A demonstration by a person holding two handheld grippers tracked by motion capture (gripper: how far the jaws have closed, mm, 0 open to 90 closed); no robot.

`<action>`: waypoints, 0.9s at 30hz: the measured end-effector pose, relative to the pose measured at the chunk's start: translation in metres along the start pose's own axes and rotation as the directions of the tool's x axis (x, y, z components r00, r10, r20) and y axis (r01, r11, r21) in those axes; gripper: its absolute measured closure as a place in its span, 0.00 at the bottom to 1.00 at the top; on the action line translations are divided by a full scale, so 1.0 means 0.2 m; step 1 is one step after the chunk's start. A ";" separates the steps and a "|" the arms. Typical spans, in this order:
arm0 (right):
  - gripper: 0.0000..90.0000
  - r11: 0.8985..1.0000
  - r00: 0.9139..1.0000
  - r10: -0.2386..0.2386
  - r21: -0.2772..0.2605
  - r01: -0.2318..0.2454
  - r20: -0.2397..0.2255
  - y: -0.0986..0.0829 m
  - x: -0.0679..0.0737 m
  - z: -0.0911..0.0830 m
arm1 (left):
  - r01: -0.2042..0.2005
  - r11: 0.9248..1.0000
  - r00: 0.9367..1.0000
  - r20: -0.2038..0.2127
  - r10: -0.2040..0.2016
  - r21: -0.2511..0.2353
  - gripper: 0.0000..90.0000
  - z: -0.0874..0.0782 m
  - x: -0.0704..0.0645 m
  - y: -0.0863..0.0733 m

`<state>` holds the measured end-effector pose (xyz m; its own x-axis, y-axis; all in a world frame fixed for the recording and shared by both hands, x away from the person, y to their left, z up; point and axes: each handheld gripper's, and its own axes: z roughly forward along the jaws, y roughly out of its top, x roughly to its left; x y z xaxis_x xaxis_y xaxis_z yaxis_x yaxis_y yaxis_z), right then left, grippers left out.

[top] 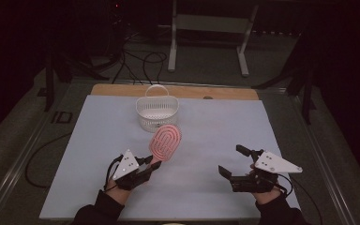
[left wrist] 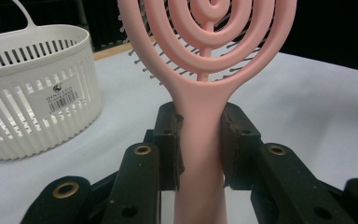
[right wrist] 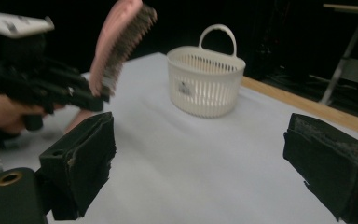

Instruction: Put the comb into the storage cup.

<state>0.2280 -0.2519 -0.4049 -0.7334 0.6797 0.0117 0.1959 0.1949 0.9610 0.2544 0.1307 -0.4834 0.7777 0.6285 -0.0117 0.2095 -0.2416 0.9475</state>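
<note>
A pink hairbrush [top: 165, 142] with a vented oval head is lifted off the table, head pointing toward the basket, bristles facing down. My left gripper [top: 151, 161] is shut on its handle; in the left gripper view the handle [left wrist: 200, 140] is clamped between both pads. The right gripper view shows the brush [right wrist: 116, 44] from the side, tilted up. A white slotted basket [top: 157, 112] with a hoop handle stands at the back middle of the table, also visible as the basket [left wrist: 32, 88] and the basket [right wrist: 205, 79]. My right gripper [top: 232, 161] hovers open at the front right, nothing between its jaws.
The table is covered by a white sheet [top: 206, 126] with a wooden strip [top: 122, 90] along its far edge. Beyond it stand a metal frame [top: 211, 28] and cables on a dark floor.
</note>
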 end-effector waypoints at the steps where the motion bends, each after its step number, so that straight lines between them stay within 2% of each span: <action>1: 0.10 1.000 1.000 -0.002 -0.002 0.002 0.005 0.01 0.01 0.00 | 0.000 1.000 1.000 0.003 0.000 0.001 0.80 0.00 0.00 0.00; 6: 0.10 1.000 1.000 -0.018 -0.021 0.019 0.018 0.07 0.04 -0.01 | 0.003 1.000 1.000 0.004 -0.003 0.002 0.80 0.00 0.00 0.00; 9: 0.10 1.000 1.000 -0.013 -0.029 0.013 0.003 0.10 0.05 0.00 | 0.001 1.000 1.000 0.004 -0.001 0.003 0.80 0.00 0.00 0.00; 10: 0.10 0.999 1.000 -0.024 -0.038 0.024 -0.002 0.13 0.06 0.00 | -0.004 1.000 1.000 0.004 0.004 0.004 0.80 0.00 0.00 0.00; 15: 0.10 0.998 0.999 -0.038 -0.040 0.038 0.002 0.18 0.09 0.03 | -0.002 1.000 1.000 0.006 0.002 0.003 0.80 0.00 0.00 0.00; 22: 0.10 0.999 0.998 -0.035 -0.040 0.033 -0.050 0.24 0.14 0.09 | -0.005 1.000 1.000 0.005 0.005 0.003 0.80 -0.01 0.00 0.01; 27: 0.10 0.999 0.997 -0.038 -0.038 0.036 -0.071 0.26 0.17 0.13 | -0.007 1.000 1.000 0.003 0.007 0.002 0.80 -0.01 0.00 0.01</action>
<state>0.2291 -0.2001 -0.3611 -0.7848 0.6198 -0.0057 0.1449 0.1924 0.9706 0.2535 0.1309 -0.4820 0.7809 0.6246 -0.0056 0.2047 -0.2475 0.9470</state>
